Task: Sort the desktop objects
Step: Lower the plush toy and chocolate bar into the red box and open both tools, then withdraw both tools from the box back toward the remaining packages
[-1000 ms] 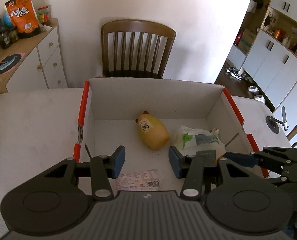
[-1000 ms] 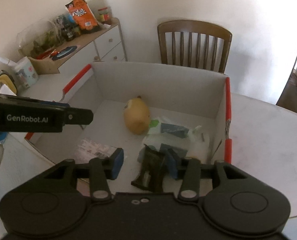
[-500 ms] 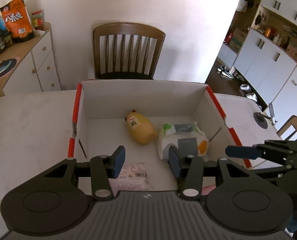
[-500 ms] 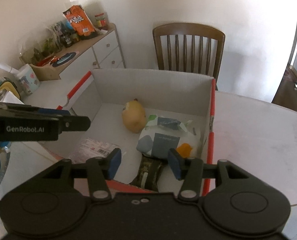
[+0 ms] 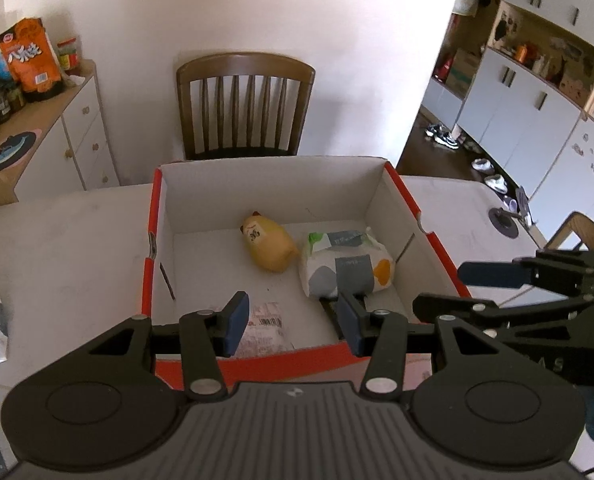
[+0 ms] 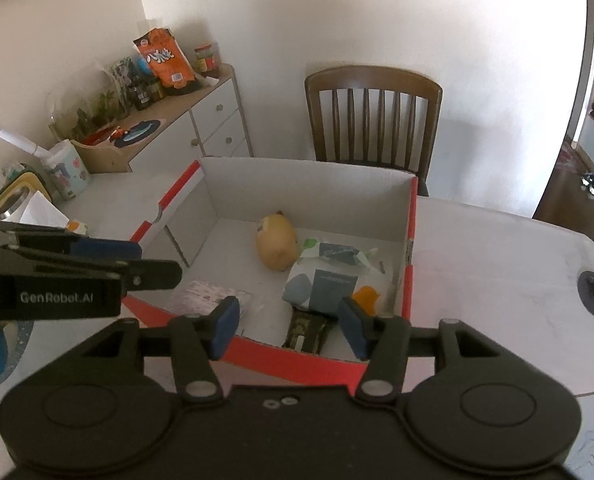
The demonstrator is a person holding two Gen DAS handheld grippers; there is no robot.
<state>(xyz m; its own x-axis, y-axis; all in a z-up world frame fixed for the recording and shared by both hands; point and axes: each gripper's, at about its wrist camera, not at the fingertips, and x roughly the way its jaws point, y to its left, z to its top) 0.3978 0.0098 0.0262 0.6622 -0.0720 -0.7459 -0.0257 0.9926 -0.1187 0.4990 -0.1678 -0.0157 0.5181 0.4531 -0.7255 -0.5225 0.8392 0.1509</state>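
Box (image 6: 411,248) on table holds toy (image 6: 276,246), tissue pack (image 6: 329,284), flat packet (image 6: 207,294) and dark item (image 6: 307,330), near right, apparently already sorted. Right gripper (image 6: 289,326) jaws opening, nothing pinched; left gripper (image 5: 293,324) spread, empty above near wall.

Matt white cardboard box with red outer faces (image 5: 381,200); glossy crinkled plastic tissue pack (image 5: 347,268); smooth yellow rounded toy (image 5: 271,246); varnished brown wooden chair (image 5: 245,104); matt white tabletop (image 5: 65,240).

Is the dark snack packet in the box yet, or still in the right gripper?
In the box. The dark packet lies on the box floor near its front wall; the right gripper, jaws opening, holds nothing.
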